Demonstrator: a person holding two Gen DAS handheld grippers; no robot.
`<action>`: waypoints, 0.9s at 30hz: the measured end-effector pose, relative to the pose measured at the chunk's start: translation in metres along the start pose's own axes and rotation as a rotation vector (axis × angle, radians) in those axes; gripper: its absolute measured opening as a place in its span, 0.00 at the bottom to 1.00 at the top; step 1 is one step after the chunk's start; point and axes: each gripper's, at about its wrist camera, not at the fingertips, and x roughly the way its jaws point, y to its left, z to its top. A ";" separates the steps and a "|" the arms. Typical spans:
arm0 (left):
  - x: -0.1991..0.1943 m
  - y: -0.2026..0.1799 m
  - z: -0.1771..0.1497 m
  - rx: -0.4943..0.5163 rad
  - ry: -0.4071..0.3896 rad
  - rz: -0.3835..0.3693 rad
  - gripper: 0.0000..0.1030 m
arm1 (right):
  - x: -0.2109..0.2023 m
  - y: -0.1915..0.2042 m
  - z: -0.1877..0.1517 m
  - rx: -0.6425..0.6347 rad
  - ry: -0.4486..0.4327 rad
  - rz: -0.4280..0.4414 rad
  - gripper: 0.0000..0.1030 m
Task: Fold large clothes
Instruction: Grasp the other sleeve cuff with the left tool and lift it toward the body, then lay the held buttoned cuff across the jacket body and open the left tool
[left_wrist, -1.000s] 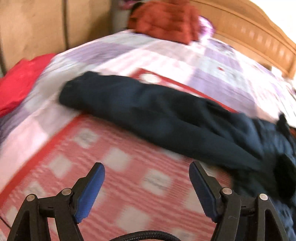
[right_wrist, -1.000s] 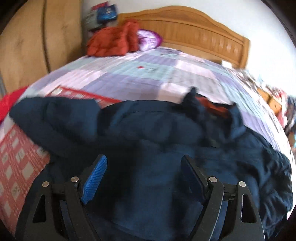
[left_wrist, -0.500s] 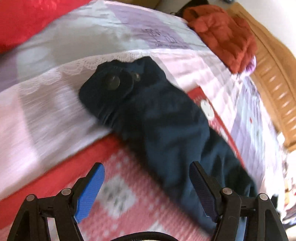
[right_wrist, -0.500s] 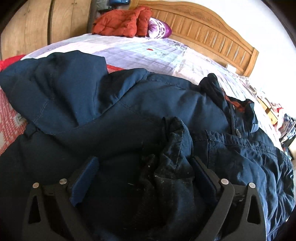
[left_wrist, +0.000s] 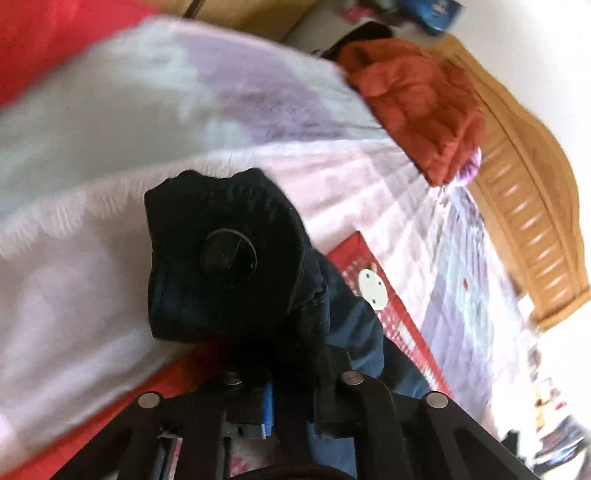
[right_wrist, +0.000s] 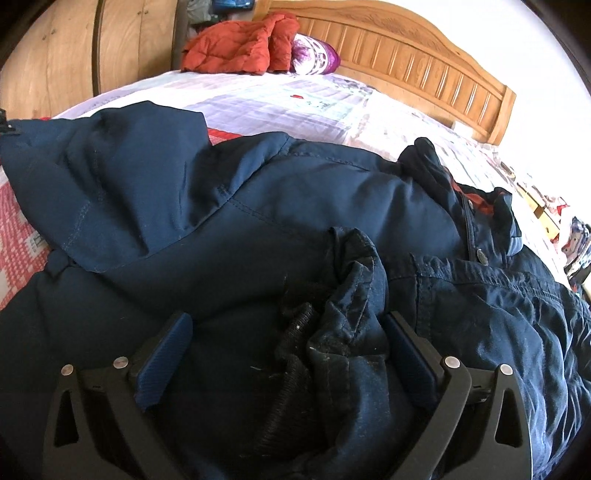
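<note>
A large navy blue jacket (right_wrist: 314, 206) lies spread on the bed. In the left wrist view my left gripper (left_wrist: 291, 398) is shut on the jacket's sleeve, just behind the dark cuff (left_wrist: 225, 254) with its round button; the cuff sticks out past the fingertips above the quilt. In the right wrist view my right gripper (right_wrist: 284, 354) is open and low over the jacket body. A bunched dark cuff (right_wrist: 332, 332) of the other sleeve lies between its fingers (right_wrist: 162, 365), against the right one.
The bed has a lilac and white quilt (right_wrist: 280, 107) and a red checked blanket (right_wrist: 18, 221). An orange padded jacket (right_wrist: 236, 48) and a purple pillow (right_wrist: 317, 55) lie by the wooden headboard (right_wrist: 417, 62). A red cloth (left_wrist: 55, 40) lies at the left edge.
My left gripper has closed on the sleeve near its cuff and lifted it off the quilt. My right gripper has stayed open over the bunched cuff, hardly moving.
</note>
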 end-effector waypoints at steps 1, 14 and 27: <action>-0.007 -0.001 0.001 0.007 -0.013 0.007 0.08 | 0.000 -0.001 0.000 0.002 0.000 0.003 1.00; -0.128 -0.150 -0.006 0.372 -0.134 -0.114 0.05 | 0.006 -0.001 0.012 -0.014 0.081 0.004 1.00; -0.159 -0.420 -0.206 0.856 0.020 -0.460 0.05 | -0.170 -0.132 -0.018 0.105 -0.117 0.038 0.93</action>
